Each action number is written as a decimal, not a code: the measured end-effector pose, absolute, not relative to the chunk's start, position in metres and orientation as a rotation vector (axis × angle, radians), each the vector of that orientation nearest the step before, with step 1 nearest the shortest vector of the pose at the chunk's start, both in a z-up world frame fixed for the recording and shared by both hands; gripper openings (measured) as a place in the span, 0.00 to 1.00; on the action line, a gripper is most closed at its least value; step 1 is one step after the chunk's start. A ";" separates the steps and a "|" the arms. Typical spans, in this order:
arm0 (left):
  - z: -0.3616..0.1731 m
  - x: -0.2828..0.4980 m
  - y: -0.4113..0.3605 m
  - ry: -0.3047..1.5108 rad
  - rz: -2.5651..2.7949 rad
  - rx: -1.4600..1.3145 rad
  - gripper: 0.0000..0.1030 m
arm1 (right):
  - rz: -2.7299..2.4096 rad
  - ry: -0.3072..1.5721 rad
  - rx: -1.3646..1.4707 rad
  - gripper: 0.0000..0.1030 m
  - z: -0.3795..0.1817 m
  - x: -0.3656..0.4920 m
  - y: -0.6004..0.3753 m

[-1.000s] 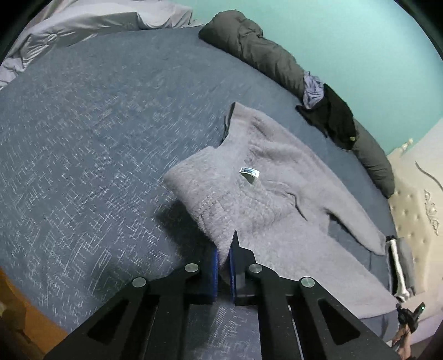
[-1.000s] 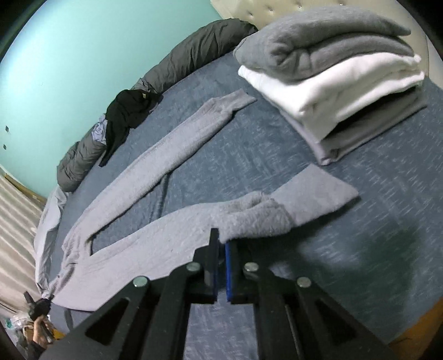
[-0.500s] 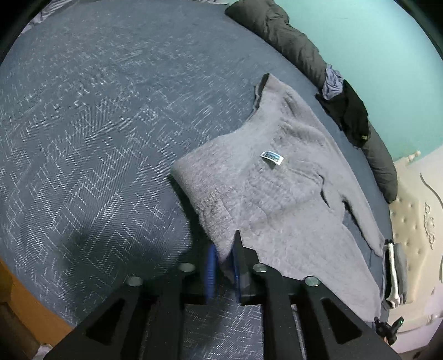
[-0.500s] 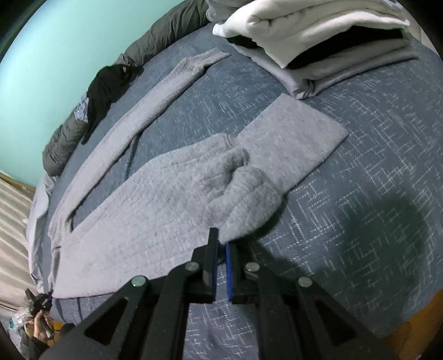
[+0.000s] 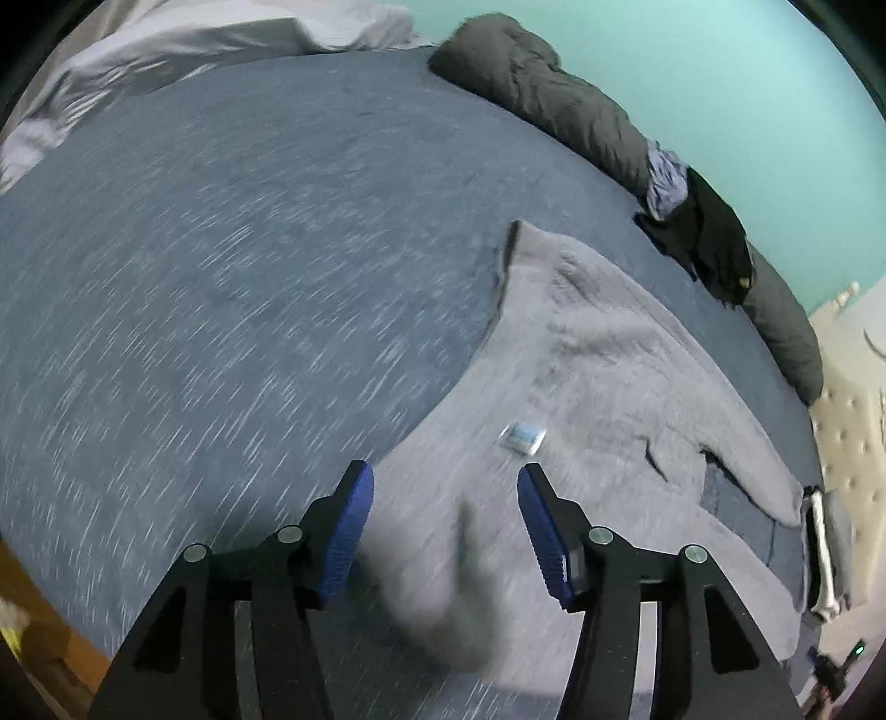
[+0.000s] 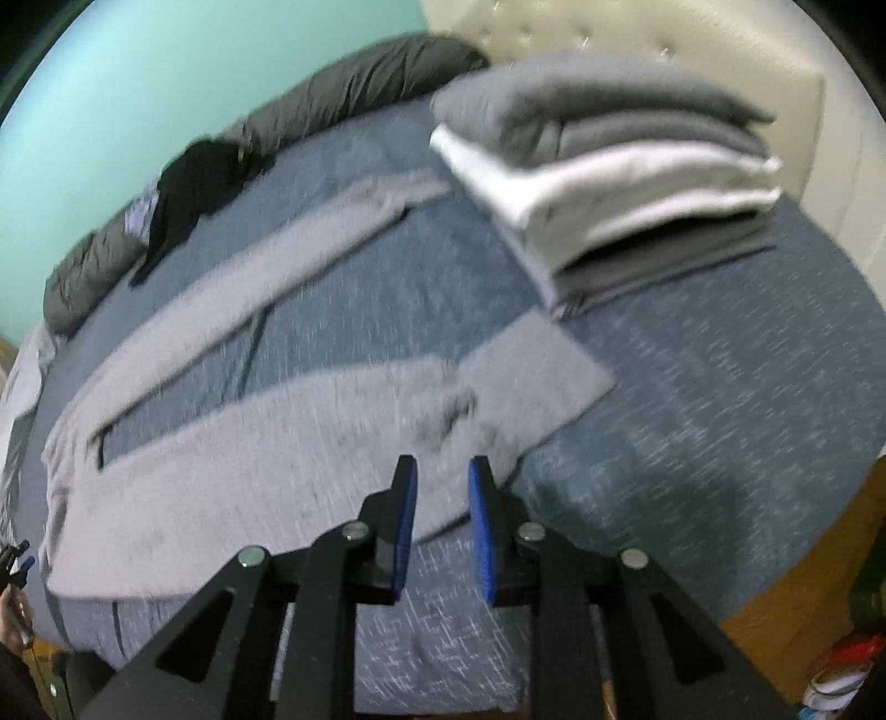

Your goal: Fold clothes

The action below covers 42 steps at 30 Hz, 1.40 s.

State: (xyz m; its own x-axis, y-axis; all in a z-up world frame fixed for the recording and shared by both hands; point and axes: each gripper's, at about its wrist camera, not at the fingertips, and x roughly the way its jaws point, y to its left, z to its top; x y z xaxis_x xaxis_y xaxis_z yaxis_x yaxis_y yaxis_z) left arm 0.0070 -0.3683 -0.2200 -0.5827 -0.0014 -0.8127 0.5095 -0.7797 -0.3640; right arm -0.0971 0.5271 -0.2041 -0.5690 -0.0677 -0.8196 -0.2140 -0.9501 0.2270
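A grey fleece sweater (image 5: 598,387) lies spread on the blue bedspread (image 5: 221,277), with a small label (image 5: 521,437) showing. My left gripper (image 5: 443,493) is open above its near edge, and a blurred fold of fleece (image 5: 448,598) sits between the fingers, released. In the right wrist view the sweater (image 6: 249,443) lies flat with one sleeve (image 6: 310,243) stretched toward the far side and the other sleeve's cuff (image 6: 531,382) near me. My right gripper (image 6: 441,487) is open just over the sweater's near edge, holding nothing.
A stack of folded grey and white clothes (image 6: 609,166) sits at the right by the headboard (image 6: 637,33). A dark rolled duvet (image 5: 554,105) and black garments (image 5: 709,238) line the far edge. The bed's wooden edge (image 6: 803,581) is near right.
Both grippers have opened and let go of the sweater's fleece edges they were pinching. The sweater has dropped flat onto the bed. Both views are blurred from motion.
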 end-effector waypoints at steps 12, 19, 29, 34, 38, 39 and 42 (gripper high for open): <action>-0.246 -0.104 -0.380 0.773 -2.416 1.341 0.59 | 2.806 0.471 -1.361 0.37 -0.207 -0.131 0.479; -0.264 -0.132 -0.385 0.796 -2.459 1.400 0.46 | 2.837 0.496 -1.455 0.37 -0.224 -0.146 0.452; -0.232 -0.120 -0.382 0.632 -2.509 1.265 0.05 | 2.905 0.486 -1.481 0.37 -0.218 -0.150 0.423; -0.232 -0.122 -0.395 0.606 -2.467 1.264 0.05 | 2.907 0.451 -1.505 0.37 -0.221 -0.150 0.417; -0.251 -0.126 -0.396 0.627 -2.427 1.323 0.08 | 2.887 0.465 -1.514 0.37 -0.229 -0.149 0.419; -0.253 -0.125 -0.398 0.642 -2.415 1.328 0.10 | 2.877 0.469 -1.526 0.37 -0.232 -0.150 0.420; -0.244 -0.113 -0.401 0.650 -2.397 1.299 0.24 | 2.851 0.481 -1.556 0.39 -0.239 -0.149 0.423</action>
